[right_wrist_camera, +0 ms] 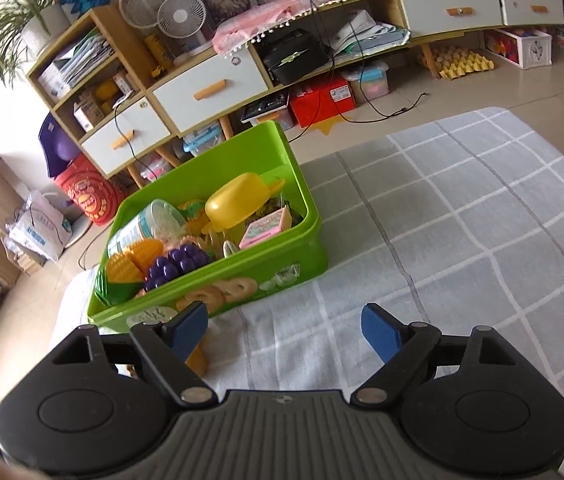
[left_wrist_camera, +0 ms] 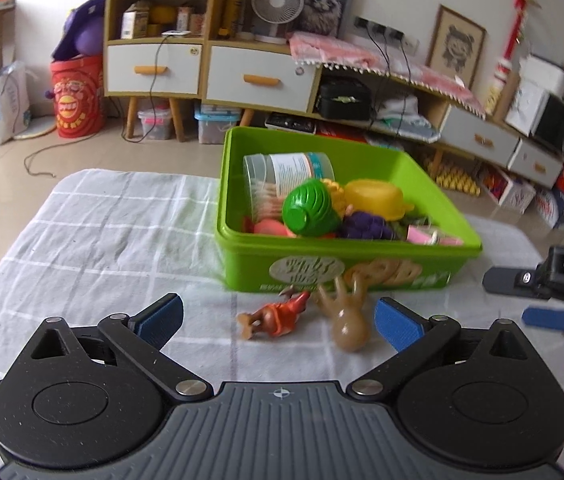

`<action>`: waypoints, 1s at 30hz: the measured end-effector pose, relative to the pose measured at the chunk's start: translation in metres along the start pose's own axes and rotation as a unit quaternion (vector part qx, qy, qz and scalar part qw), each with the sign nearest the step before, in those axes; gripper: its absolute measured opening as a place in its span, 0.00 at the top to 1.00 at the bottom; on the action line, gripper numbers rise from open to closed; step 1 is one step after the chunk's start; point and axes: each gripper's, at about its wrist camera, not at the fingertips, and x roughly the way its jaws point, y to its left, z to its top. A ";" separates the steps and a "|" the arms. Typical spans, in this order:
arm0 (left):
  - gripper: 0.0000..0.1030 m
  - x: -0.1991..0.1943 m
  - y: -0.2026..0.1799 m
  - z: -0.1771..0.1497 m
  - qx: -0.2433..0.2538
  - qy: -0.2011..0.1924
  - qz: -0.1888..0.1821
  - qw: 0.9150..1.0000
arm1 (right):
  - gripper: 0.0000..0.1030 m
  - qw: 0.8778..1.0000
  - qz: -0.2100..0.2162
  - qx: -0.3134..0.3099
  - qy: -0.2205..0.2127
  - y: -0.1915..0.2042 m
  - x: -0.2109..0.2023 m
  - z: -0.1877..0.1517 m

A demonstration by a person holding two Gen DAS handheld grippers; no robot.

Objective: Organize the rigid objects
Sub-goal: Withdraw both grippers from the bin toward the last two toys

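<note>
Directly ahead of my left gripper (left_wrist_camera: pixel 278 316) two small toys lie on the checked cloth (left_wrist_camera: pixel 102 232): an orange-red lobster figure (left_wrist_camera: pixel 278 316) and, just beside it at 3 o'clock, a tan octopus figure (left_wrist_camera: pixel 345 316). Both sit close to the front wall of the green bin (left_wrist_camera: pixel 321 276), at 6 o'clock from it; I cannot tell if the octopus arms touch the wall. Left tongs spread wide, nothing between the blue pads (left_wrist_camera: pixel 162 316); both toys lie in the gap ahead of them.

Bin contents, left view: clear plastic jar (left_wrist_camera: pixel 285 168) on its side at the back, green ribbed ball (left_wrist_camera: pixel 309 208) in the middle, yellow lidded pot (left_wrist_camera: pixel 377 198) at 3 o'clock of the ball, purple grapes (left_wrist_camera: pixel 365 226) below the pot, pink box (left_wrist_camera: pixel 429 236) at the right front corner.

Right gripper (right_wrist_camera: pixel 285 332) also spread wide, holding nothing, hovering over bare cloth with the bin at 11 o'clock. A tan piece shows just behind its left pad (right_wrist_camera: pixel 190 330); I cannot tell what it is. Right view adds yellow corn (right_wrist_camera: pixel 130 264) beside the grapes.

White-drawer shelving (left_wrist_camera: pixel 202 68) stands beyond the table at 12 o'clock.
</note>
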 end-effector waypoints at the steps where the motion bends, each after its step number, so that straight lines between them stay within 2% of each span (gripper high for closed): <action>1: 0.02 0.001 0.000 -0.002 0.009 0.003 -0.001 1.000 | 0.32 1.000 0.001 -0.010 0.001 0.000 0.001 -0.002; 7: 0.02 0.007 0.009 -0.013 0.038 0.017 -0.013 0.999 | 0.31 0.996 0.000 -0.089 0.005 0.005 0.013 -0.019; 13: 0.02 0.014 0.015 -0.027 0.079 0.019 -0.019 0.997 | 0.31 0.992 0.020 -0.122 0.005 0.007 0.024 -0.032; 21: 0.06 0.034 0.007 -0.041 0.158 0.016 -0.032 0.987 | 0.31 0.983 0.058 -0.174 0.008 0.017 0.043 -0.048; 25: 0.13 0.045 0.009 -0.037 0.157 0.012 -0.038 0.987 | 0.30 0.982 0.063 -0.179 0.015 0.018 0.055 -0.050; 30: 0.21 0.052 0.012 -0.032 0.147 -0.002 -0.043 0.988 | 0.30 0.981 0.066 -0.183 -0.001 0.017 0.063 -0.049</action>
